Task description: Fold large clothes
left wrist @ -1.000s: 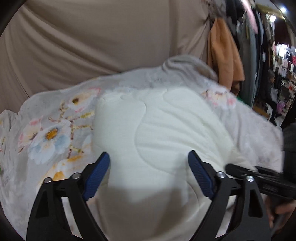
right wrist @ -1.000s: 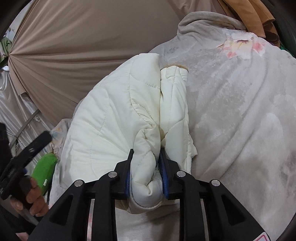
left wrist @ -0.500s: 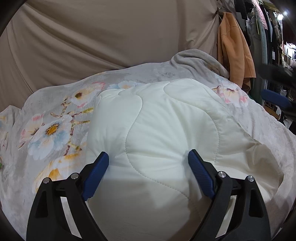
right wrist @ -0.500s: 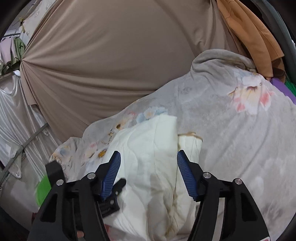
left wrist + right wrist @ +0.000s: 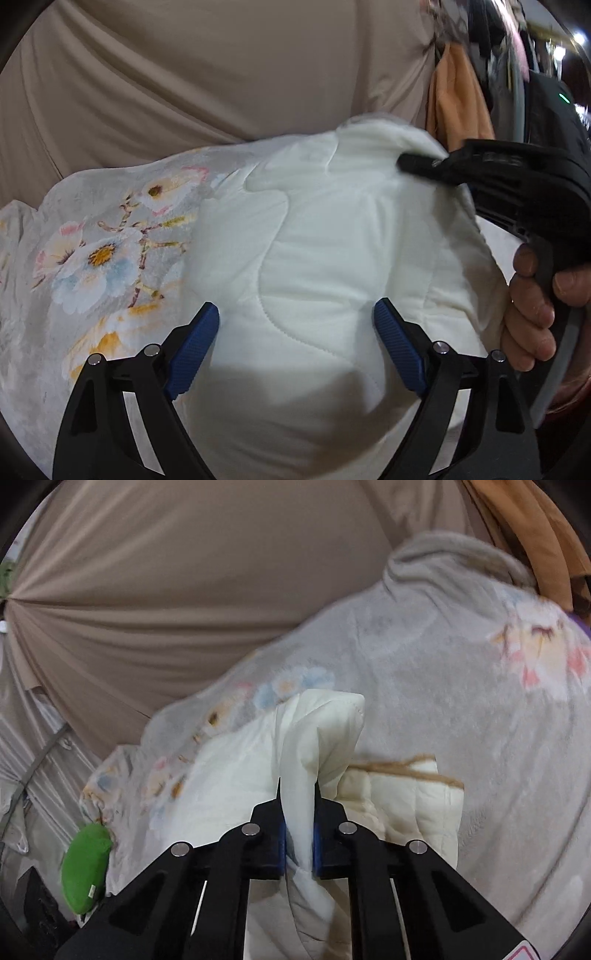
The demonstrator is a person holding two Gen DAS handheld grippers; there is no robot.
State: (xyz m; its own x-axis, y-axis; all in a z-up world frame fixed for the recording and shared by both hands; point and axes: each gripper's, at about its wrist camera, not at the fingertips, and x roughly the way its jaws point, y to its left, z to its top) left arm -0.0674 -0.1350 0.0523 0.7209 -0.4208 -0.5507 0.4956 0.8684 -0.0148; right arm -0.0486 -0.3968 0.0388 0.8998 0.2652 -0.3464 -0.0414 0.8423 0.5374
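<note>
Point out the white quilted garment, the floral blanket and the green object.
white quilted garment [image 5: 332, 266]: left wrist view, its stitched middle panel.
floral blanket [image 5: 424, 686]: right wrist view, a bare grey stretch.
green object [image 5: 85, 867]: right wrist view, its middle.

The quilted garment [image 5: 332, 266] lies on the blanket [image 5: 110, 266] at frame centre, with the curtain [image 5: 221, 74] behind across the top.
</note>
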